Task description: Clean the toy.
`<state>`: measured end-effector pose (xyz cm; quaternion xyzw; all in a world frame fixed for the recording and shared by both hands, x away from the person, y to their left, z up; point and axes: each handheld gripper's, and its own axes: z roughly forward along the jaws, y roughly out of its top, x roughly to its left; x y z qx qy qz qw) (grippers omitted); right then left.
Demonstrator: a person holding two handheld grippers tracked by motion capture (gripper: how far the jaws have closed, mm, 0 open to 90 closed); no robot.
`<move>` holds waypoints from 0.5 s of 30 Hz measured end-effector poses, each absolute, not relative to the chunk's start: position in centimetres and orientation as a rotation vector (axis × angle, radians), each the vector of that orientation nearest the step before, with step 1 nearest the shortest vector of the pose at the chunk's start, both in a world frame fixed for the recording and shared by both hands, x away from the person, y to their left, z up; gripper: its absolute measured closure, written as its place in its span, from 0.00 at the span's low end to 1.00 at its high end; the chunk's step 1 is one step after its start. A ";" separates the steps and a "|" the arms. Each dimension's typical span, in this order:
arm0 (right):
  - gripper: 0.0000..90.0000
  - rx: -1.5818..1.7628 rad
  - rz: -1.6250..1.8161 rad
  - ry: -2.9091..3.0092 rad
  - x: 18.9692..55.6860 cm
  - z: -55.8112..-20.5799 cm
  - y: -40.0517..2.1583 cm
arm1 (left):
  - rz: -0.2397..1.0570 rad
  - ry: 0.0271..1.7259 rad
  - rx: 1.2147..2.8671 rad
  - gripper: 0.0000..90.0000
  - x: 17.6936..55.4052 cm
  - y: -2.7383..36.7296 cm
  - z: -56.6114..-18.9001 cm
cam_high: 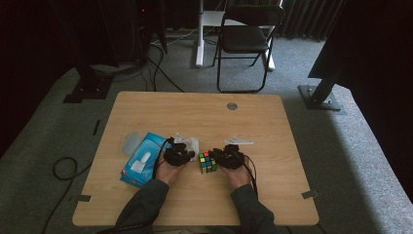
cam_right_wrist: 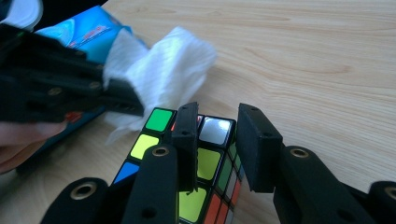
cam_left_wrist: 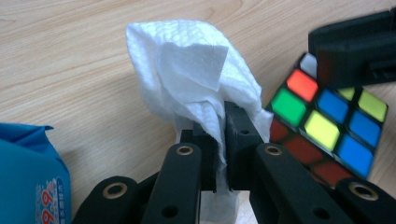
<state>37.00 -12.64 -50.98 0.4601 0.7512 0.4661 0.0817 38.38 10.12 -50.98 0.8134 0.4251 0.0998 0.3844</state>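
A colourful Rubik's cube (cam_high: 208,162) (cam_left_wrist: 327,126) (cam_right_wrist: 205,163) rests on the wooden table (cam_high: 195,112) in front of the person. My right gripper (cam_high: 220,159) (cam_right_wrist: 217,135) is shut on the cube, with one jaw over its top face and the other against its right side. My left gripper (cam_high: 189,155) (cam_left_wrist: 222,135) is shut on a crumpled white tissue (cam_high: 191,144) (cam_left_wrist: 187,70) (cam_right_wrist: 159,74) and holds it just left of the cube, close to its edge. The right gripper view shows the left gripper (cam_right_wrist: 60,88) at the left.
A blue tissue pack (cam_high: 141,161) (cam_left_wrist: 28,186) (cam_right_wrist: 88,32) lies left of the left hand, with a translucent plastic piece (cam_high: 130,143) beside it. A small white wrapper (cam_high: 238,141) lies behind the right gripper. A folding chair (cam_high: 246,39) stands beyond the table.
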 end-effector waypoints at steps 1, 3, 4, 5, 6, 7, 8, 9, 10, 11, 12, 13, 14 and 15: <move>0.78 1.360 1.390 2.258 36.9 -51.0 -12.6 | 0.252 1.079 2.072 0.95 38.4 10.0 -51.0; 0.78 1.319 1.398 2.287 36.9 -50.9 -12.3 | 0.249 1.071 2.076 0.95 38.5 9.9 -51.0; 0.78 1.301 1.399 2.295 36.9 -50.9 -12.3 | 0.244 1.072 2.076 0.95 38.5 9.9 -51.1; 0.78 1.291 1.396 2.299 36.9 -50.9 -12.2 | 0.240 1.066 2.076 0.95 38.3 9.8 -51.1; 0.78 1.289 1.397 2.301 36.9 -50.9 -12.2 | 0.238 1.056 2.081 0.94 38.2 9.7 -51.1; 0.78 1.290 1.400 2.302 37.0 -50.9 -12.3 | 0.250 1.054 2.089 0.95 38.0 9.6 -51.2; 0.77 1.294 1.401 2.299 37.0 -51.0 -12.3 | 0.244 1.056 2.086 0.95 37.8 9.6 -51.2; 0.76 1.298 1.397 2.294 37.0 -51.0 -12.3 | 0.237 1.054 2.083 0.95 37.7 9.6 -51.2; 0.75 1.304 1.391 2.286 37.0 -50.9 -12.3 | 0.236 1.051 2.087 0.95 37.5 9.5 -51.3; 0.74 1.306 1.384 2.277 37.0 -50.9 -12.3 | 0.233 1.049 2.088 0.95 37.3 9.5 -51.3; 0.74 1.309 1.378 2.268 37.0 -50.9 -12.2 | 0.231 1.043 2.091 0.95 37.2 9.4 -51.3; 0.74 1.315 1.372 2.261 37.0 -50.9 -12.2 | 0.228 1.033 2.096 0.95 37.0 9.2 -51.3; 0.73 1.318 1.361 2.245 37.0 -50.9 -12.0 | 0.233 1.025 2.100 0.95 36.8 9.0 -51.3; 0.73 1.322 1.349 2.234 37.0 -50.8 -12.0 | 0.232 1.024 2.100 0.95 36.6 8.9 -51.3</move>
